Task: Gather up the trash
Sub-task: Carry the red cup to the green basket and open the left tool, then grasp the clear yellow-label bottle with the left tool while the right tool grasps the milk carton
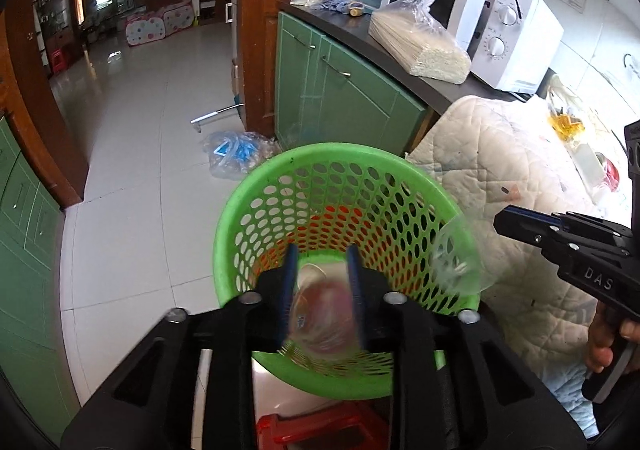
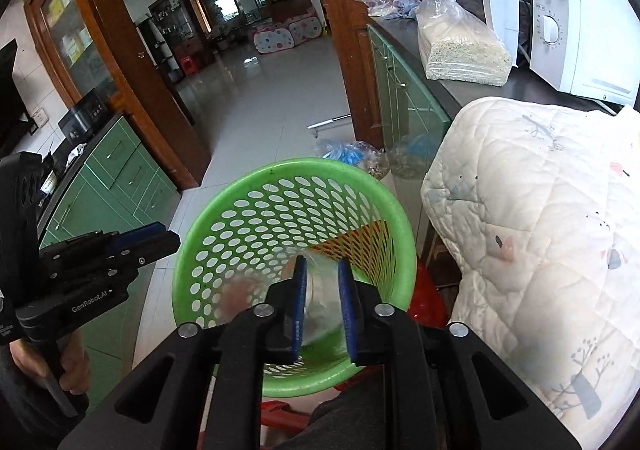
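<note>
A blurred, thin clear wrapper (image 1: 324,314), judged light, soft and slippery, is seen between the parted left tool (image 1: 323,290) fingers over the green basket (image 1: 240,210), best pinched at a bunched fold; the right tool (image 2: 322,302), at 3 o'clock, is likewise parted around clear film (image 2: 320,290).

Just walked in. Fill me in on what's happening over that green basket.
A person holds a two-finger gripper in each hand over a green perforated plastic basket. Between the fingers of the left gripper is a blurred, clear crumpled plastic wrapper. The right gripper has another clear plastic piece between its fingers. Both pieces are blurred, so whether they are gripped or dropping is unclear. Beside the basket lies a white quilted blanket.
</note>
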{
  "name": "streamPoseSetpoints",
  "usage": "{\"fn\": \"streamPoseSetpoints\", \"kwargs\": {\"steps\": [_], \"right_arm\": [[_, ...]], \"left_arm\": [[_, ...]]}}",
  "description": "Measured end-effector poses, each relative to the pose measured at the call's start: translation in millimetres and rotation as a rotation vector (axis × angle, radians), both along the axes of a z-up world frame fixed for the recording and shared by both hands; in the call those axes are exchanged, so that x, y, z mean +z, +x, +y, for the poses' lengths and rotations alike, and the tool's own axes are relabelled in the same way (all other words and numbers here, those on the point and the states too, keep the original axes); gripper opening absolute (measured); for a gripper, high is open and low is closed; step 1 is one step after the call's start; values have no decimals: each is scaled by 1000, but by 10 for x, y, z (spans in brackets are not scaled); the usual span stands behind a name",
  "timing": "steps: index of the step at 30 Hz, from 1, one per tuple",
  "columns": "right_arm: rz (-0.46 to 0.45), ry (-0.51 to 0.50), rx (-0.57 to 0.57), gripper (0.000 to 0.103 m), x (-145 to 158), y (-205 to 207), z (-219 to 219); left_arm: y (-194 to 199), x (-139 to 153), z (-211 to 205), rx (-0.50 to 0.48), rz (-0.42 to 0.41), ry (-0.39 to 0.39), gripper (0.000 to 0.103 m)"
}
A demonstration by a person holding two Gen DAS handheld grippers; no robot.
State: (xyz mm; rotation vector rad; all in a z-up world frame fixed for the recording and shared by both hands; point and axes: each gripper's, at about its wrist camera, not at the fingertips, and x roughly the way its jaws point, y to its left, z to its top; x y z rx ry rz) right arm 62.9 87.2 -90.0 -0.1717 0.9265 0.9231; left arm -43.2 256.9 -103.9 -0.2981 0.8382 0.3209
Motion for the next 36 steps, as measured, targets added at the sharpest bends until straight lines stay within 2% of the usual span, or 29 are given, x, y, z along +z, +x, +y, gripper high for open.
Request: {"fn": "streamPoseSetpoints", "kwargs": {"steps": [7,11,13,17,27,36], "right_arm": [[-7,16,-11,28,44,-6,-79],[-33,24,-26,37,132,2,-179],[-45,34,-41,42,191,6,-257],[-68,56,-86,50,319,37,-472],[-148,76,-260,66,608,256,-1288],[-187,38,-458,70,664,579,-2255]], "left_arm": [[-15,63,21,20,-6,7,47],[5,127,-20,13,-17,12,53],[34,157,-62,6,-22,17,60],[124,207,-146,-20,-30,21,64],[427,277,-492,-97,-39,15,75],[800,369,-990,-204,-47,15,77]]}}
